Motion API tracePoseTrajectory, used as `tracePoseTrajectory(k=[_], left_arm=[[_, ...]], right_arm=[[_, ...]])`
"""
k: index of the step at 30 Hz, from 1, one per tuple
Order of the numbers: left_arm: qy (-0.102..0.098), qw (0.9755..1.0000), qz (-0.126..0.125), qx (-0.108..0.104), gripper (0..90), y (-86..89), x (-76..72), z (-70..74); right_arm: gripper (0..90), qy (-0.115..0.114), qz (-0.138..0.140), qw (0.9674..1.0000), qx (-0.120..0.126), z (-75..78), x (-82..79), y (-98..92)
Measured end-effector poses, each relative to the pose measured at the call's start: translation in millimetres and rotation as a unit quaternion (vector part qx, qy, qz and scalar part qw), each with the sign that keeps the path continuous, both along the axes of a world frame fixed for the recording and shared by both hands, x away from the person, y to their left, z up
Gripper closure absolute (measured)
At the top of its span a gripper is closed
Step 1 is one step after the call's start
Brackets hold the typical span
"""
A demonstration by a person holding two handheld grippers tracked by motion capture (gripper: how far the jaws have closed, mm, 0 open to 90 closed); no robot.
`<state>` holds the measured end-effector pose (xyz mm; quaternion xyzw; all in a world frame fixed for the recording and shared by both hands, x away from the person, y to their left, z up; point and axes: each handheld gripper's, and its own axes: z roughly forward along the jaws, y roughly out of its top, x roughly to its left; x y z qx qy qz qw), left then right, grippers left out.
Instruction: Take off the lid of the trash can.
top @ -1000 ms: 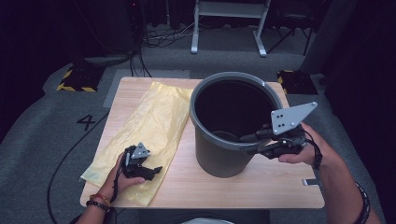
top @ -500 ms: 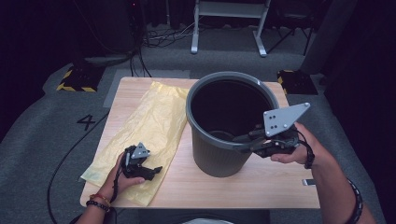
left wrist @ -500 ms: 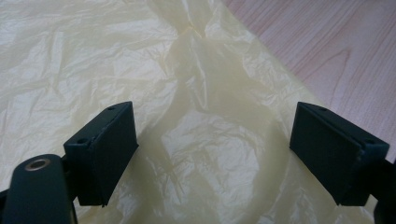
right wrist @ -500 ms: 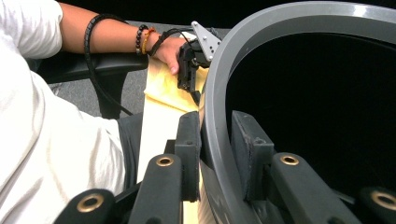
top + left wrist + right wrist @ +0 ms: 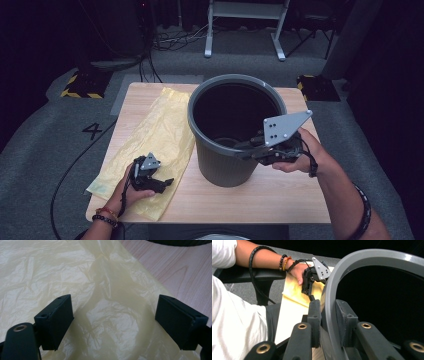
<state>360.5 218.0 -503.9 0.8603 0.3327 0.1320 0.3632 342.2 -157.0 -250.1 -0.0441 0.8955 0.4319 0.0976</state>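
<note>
The left gripper rests on the yellow bag spread flat on the worktop, its fingers wide apart with only the bag's crinkled plastic between them. Farther off, the right gripper has just been closing its fingers; they now clamp the rim of the grey bin, one outside the wall and one inside, the bin standing upright just beside the bag.

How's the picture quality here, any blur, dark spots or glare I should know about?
High view: the table is evenly lit, the room behind falls to black, and the bin's inside is dark. Left gripper view: the yellow bag shows soft sheen on its creases, and the nearest jaw parts are blurred. Right gripper view: the bin rim catches a pale highlight, its inside is black, and the close-up jaw arms are soft.
</note>
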Motion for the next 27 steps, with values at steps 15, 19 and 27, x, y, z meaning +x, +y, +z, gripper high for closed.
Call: tracePoseTrajectory(k=[15, 19, 27], left_arm=[[0.0, 1.0, 0.0, 0.0, 14.7, 0.0, 0.0, 0.0], [0.0, 1.0, 0.0, 0.001, 14.7, 0.1, 0.1, 0.1], [0.0, 1.0, 0.0, 0.0, 14.7, 0.0, -0.1, 0.0]], right_arm=[[71.9, 0.037, 0.002, 0.9993, -0.001, 9.7, 3.6, 9.1], [63.9, 0.053, -0.008, 0.9977, -0.041, 2.7, 8.1, 20.3], [71.0, 0.058, -0.006, 0.9951, -0.08, -2.6, 11.2, 34.4]])
